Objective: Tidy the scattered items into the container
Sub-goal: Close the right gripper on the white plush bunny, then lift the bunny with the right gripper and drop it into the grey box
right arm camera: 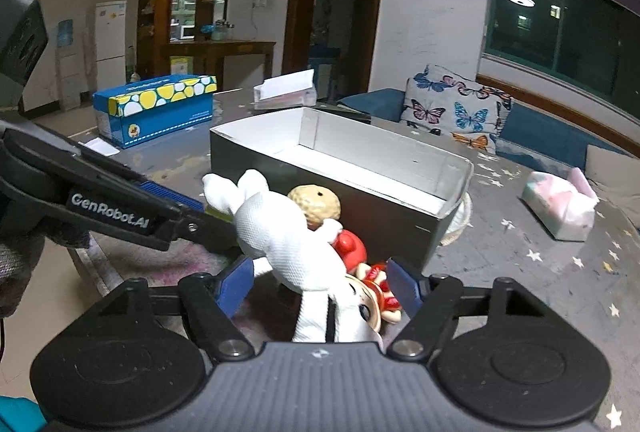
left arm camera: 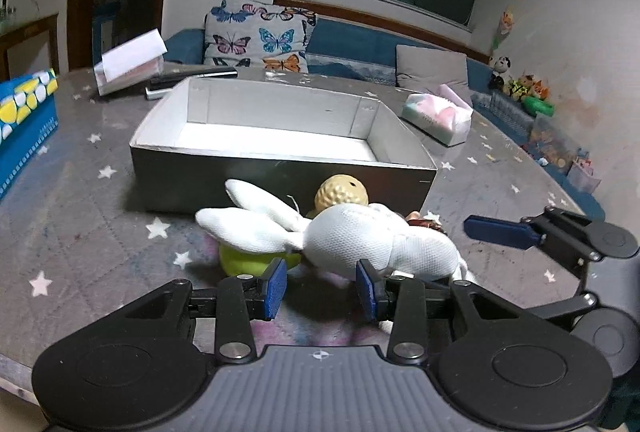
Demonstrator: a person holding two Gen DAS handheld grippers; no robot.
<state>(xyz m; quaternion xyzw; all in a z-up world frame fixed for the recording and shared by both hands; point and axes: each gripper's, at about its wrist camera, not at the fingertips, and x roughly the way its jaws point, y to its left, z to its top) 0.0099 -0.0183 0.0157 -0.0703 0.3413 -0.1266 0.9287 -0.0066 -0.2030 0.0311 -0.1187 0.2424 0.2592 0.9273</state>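
Two grippers are closing in on one small heap of toys lying on the table just in front of the open box. The left gripper point(left arm camera: 322, 286) is holding its jaws apart, with nothing between them, the head of the white plush rabbit point(left arm camera: 360, 240) sitting just ahead of its right pad. The right gripper point(right arm camera: 320, 284) is straddling the rabbit's body, jaws apart and not pressing; it is the nearer one. The rabbit's long axis is running from the right gripper's mouth up and leftward, ears toward the left gripper. Beneath and beside it are lying a red figurine point(right arm camera: 370, 282), a green ball point(left arm camera: 248, 260) and a tan ball point(left arm camera: 342, 189). Beyond them, the box point(left arm camera: 280, 173) is presenting its dark near wall, which any lift must clear. Open table is lying to either side.
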